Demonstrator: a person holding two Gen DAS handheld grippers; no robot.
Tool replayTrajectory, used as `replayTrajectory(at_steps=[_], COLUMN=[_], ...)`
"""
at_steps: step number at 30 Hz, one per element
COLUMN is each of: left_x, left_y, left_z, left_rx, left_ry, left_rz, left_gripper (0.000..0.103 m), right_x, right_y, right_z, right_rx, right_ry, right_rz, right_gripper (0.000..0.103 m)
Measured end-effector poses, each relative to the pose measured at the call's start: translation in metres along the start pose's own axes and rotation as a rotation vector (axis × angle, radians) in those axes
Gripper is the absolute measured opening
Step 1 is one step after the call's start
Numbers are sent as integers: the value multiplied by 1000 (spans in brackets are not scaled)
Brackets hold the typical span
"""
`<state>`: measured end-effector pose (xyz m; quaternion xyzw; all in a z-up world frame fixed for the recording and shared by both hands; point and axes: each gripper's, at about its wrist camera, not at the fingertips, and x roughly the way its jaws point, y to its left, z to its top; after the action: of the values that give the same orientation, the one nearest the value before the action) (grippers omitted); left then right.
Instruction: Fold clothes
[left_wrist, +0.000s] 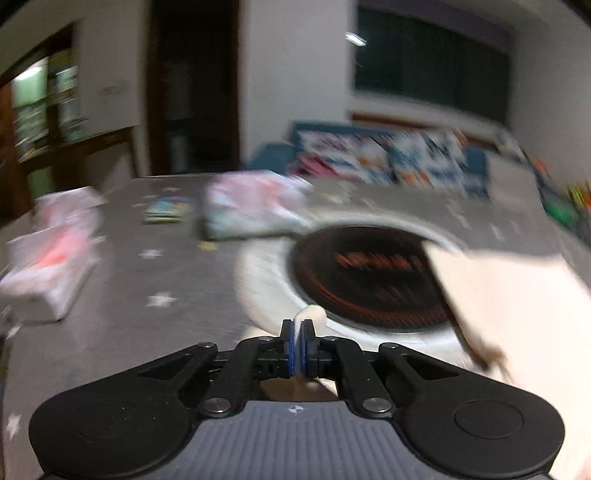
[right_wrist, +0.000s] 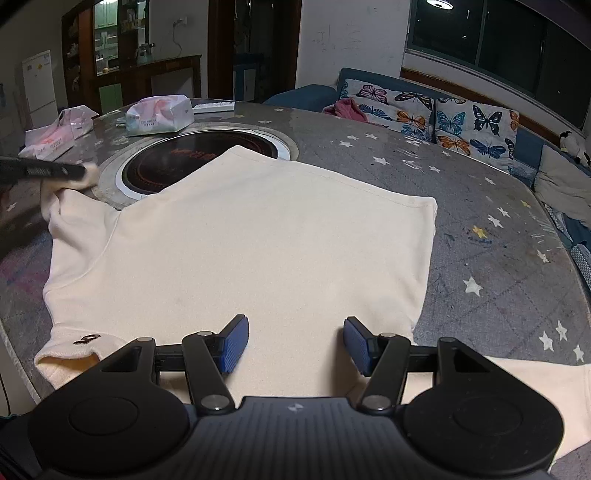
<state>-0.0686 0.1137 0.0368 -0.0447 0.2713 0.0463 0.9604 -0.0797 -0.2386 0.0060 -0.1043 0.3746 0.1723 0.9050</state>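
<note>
Two grippers are yours: your left gripper (left_wrist: 298, 326) is clenched on a bunched corner of the cream cotton shirt (right_wrist: 240, 251), lifted beside the round black inset hob (right_wrist: 195, 158). Your right gripper (right_wrist: 295, 343) hangs released above the shirt's near edge. The shirt lies flat on the grey star-patterned round table (right_wrist: 461, 206), its long axis running left to right.

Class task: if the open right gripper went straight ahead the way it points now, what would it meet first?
Most likely the cream shirt: the right gripper hangs open just above it, aimed across the cloth. Beyond lies the round cooktop, though height is hard to judge.
</note>
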Motion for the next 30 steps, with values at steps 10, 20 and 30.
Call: replayTrajectory(at_steps=[10, 20, 30], left_x=[-23, -22, -13], left_y=[58, 22, -13], left_z=[-30, -31, -28], left_rx=[-160, -57, 38], left_ry=[29, 42, 68], left_rz=[156, 125, -19], left_gripper=[8, 17, 19], right_x=[-1, -2, -4], right_y=[2, 6, 5], right_z=[1, 0, -3], right_rx=[-17, -35, -23], right_ry=[12, 15, 9], right_rz=[5, 1, -4], right_gripper=[60, 68, 72])
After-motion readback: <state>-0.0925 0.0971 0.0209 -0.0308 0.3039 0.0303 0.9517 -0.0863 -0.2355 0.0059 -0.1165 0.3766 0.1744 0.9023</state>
